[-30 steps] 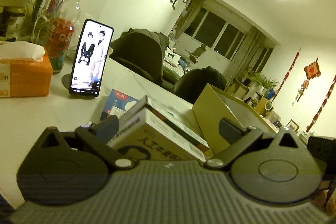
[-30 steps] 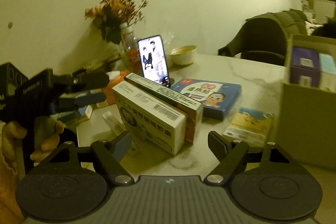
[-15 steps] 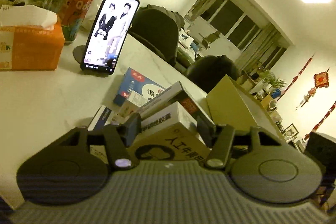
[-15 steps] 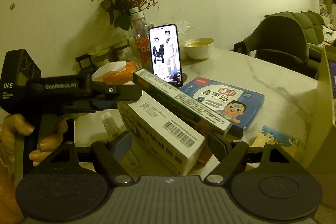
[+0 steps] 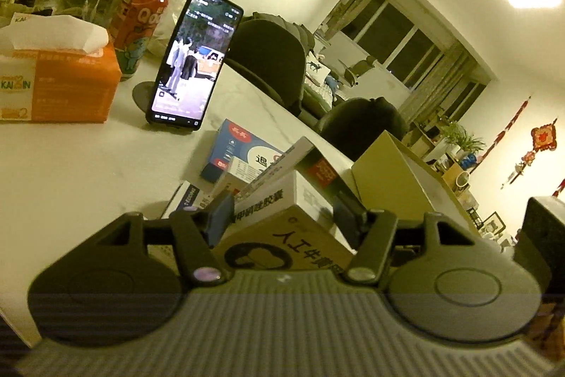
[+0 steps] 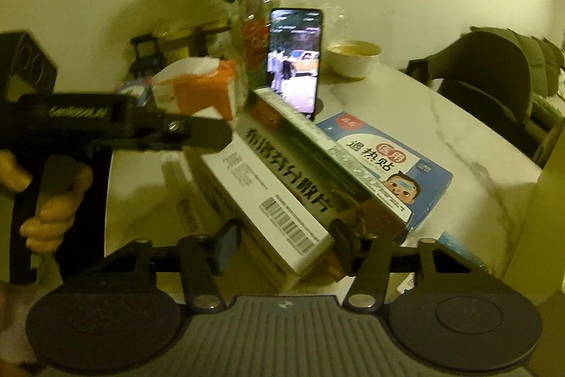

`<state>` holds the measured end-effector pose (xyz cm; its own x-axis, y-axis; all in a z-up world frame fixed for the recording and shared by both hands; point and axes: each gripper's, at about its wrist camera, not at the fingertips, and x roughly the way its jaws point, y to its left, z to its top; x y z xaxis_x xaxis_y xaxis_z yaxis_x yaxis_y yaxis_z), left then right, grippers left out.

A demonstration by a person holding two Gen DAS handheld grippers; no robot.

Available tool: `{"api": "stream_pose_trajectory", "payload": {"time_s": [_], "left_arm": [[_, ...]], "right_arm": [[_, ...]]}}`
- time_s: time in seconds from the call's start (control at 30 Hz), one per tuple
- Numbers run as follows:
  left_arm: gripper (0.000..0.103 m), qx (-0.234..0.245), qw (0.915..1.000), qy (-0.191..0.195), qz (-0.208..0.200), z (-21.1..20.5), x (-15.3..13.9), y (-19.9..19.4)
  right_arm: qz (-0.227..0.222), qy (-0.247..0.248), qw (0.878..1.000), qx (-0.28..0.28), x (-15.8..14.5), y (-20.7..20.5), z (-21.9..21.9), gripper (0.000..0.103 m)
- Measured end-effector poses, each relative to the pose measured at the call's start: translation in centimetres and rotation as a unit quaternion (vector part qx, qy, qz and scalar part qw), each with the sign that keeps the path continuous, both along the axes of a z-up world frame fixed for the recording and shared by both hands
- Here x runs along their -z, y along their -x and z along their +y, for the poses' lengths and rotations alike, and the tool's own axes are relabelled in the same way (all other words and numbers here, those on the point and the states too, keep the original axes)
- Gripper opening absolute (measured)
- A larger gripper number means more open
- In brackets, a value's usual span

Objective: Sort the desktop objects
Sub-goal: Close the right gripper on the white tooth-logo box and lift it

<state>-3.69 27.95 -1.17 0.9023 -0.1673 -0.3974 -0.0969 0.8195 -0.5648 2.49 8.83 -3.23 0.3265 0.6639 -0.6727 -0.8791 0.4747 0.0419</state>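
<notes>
Both claws are on the same bundle of medicine boxes, one at each end. The left gripper (image 5: 282, 218) has the white box (image 5: 282, 204) wedged between its fingers (image 5: 220, 218), both pads against the carton's sides, though the jaws are easing apart a touch. Leaning on that box's far side is the long slim box (image 5: 310, 161) with the red-brown end.

From the other end, the right gripper (image 6: 284, 246) is closing, its jaws coming in on the white box (image 6: 272, 196); the left pad sits against its end corner, the right pad against the red-brown end of the slim box (image 6: 328, 165). Whether it's biting yet is hard to call.

Beyond the right claw, flat on the marble table (image 6: 441, 115), lies the blue fever-patch box (image 6: 388, 161), with the slim box resting over its near edge. Further ahead stands the phone (image 6: 295, 59), lit, with an orange tissue box (image 6: 197, 87) off to its left. A hand (image 6: 53, 200) grips the left tool's handle. Right of the left claw stands the cardboard box (image 5: 392, 175).
</notes>
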Motion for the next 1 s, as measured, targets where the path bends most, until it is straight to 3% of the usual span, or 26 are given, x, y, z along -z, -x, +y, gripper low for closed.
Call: {"api": "stream_pose_trajectory", "payload": {"time_s": [0.27, 0.47, 0.53, 0.6, 0.8, 1.0], "left_arm": [[0.069, -0.013, 0.9998, -0.017, -0.006, -0.6, -0.4, 0.0], [0.068, -0.029, 0.9995, -0.007, -0.002, -0.1, -0.2, 0.0], [0.069, -0.030, 0.9995, -0.007, -0.001, -0.1, -0.3, -0.1], [0.069, -0.027, 0.9996, -0.006, -0.002, -0.1, -0.4, -0.1], [0.069, -0.025, 0.9997, -0.008, -0.001, -0.5, -0.4, 0.0], [0.069, -0.018, 0.9998, -0.007, -0.004, -1.1, -0.6, 0.1]], "right_arm": [[0.011, 0.062, 0.998, 0.005, 0.1, 0.3, 1.8, 0.051], [-0.007, 0.066, 0.997, -0.034, -0.5, 1.8, 1.8, 0.044], [-0.013, 0.069, 0.997, -0.036, -0.6, 1.9, 2.0, 0.045], [-0.012, 0.074, 0.996, -0.042, -0.5, 2.0, 2.3, 0.052], [0.006, 0.074, 0.994, -0.083, 0.1, 3.2, 2.3, 0.049], [0.009, 0.053, 0.997, -0.055, -0.1, 2.7, 3.3, 0.046]]}}
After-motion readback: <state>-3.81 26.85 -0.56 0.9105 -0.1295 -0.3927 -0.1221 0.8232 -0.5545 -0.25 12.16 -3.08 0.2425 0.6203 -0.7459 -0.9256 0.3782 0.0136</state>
